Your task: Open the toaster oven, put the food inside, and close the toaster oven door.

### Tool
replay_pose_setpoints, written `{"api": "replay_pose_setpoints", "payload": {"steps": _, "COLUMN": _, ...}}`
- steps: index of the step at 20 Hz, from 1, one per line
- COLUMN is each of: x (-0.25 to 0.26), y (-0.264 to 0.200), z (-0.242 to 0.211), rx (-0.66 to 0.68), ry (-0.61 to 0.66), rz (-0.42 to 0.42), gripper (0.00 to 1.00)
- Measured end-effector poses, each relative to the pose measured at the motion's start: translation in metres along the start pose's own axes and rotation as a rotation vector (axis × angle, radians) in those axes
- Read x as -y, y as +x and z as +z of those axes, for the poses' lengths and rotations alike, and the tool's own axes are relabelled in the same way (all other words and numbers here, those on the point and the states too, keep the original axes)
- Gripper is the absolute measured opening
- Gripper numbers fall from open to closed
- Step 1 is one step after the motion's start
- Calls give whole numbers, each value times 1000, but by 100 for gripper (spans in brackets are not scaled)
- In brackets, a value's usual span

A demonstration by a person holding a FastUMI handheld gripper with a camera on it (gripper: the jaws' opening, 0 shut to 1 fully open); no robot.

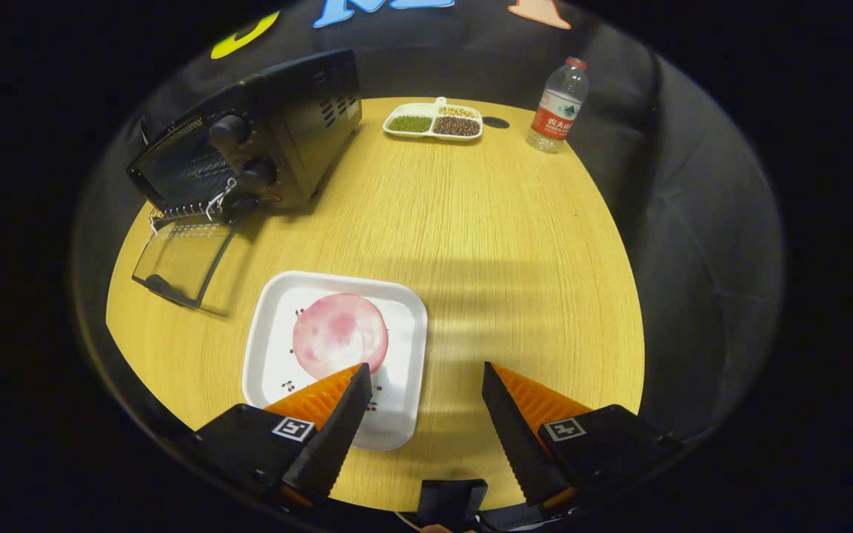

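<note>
A black toaster oven [263,137] stands at the table's far left with its glass door [184,259] swung down flat onto the table. A wire rack edge shows at the oven mouth. Nearer to me, a white square plate [397,348] carries a round pink slice of food [340,333]. My gripper [424,368] hovers open above the table's near part. Its left finger overlaps the plate's near corner just short of the food, and its right finger is over bare wood to the plate's right. Nothing is between the fingers.
A white divided dish [434,121] with green and dark beans sits at the far edge of the round wooden table [486,222]. A plastic water bottle [558,106] stands to its right, with a small dark disc [495,122] between them.
</note>
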State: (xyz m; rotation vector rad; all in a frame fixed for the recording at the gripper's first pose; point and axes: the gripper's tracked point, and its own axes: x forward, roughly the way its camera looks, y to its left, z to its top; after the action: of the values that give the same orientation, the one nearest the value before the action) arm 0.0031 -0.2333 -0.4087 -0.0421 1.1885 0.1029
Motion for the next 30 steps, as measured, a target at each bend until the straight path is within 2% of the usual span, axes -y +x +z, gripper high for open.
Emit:
{"api": "replay_pose_setpoints", "payload": {"steps": 4, "x": 0, "y": 12, "z": -20, "rx": -132, "ry": 45, "rz": 27, "gripper": 96}}
{"api": "replay_pose_setpoints", "payload": {"steps": 6, "x": -2, "y": 14, "z": -20, "rx": -152, "ry": 75, "rz": 42, "gripper": 97}}
{"api": "replay_pose_setpoints", "payload": {"steps": 10, "x": -7, "y": 14, "z": -19, "rx": -196, "ry": 74, "rz": 52, "gripper": 89}}
{"api": "replay_pose_setpoints", "payload": {"steps": 16, "x": -21, "y": 11, "z": -15, "rx": -279, "ry": 96, "rz": 96, "gripper": 47}}
{"api": "replay_pose_setpoints", "payload": {"steps": 17, "x": -21, "y": 16, "z": -18, "rx": -292, "ry": 116, "rz": 102, "gripper": 30}}
{"api": "replay_pose_setpoints", "payload": {"steps": 18, "x": -15, "y": 15, "z": -14, "rx": -284, "ry": 137, "rz": 101, "gripper": 30}}
{"api": "replay_pose_setpoints", "payload": {"steps": 20, "x": -17, "y": 18, "z": -15, "rx": -291, "ry": 204, "rz": 136, "gripper": 14}}
{"api": "replay_pose_setpoints", "payload": {"steps": 21, "x": -15, "y": 18, "z": -16, "rx": -298, "ry": 230, "rz": 159, "gripper": 14}}
{"api": "replay_pose_setpoints", "payload": {"steps": 23, "x": -16, "y": 16, "z": -18, "rx": -284, "ry": 226, "rz": 234, "gripper": 4}}
{"api": "replay_pose_setpoints", "payload": {"steps": 24, "x": -14, "y": 16, "z": -17, "rx": -288, "ry": 239, "rz": 253, "gripper": 2}}
{"api": "replay_pose_setpoints", "payload": {"steps": 30, "x": -21, "y": 12, "z": -27, "rx": -245, "ry": 343, "rz": 221, "gripper": 2}}
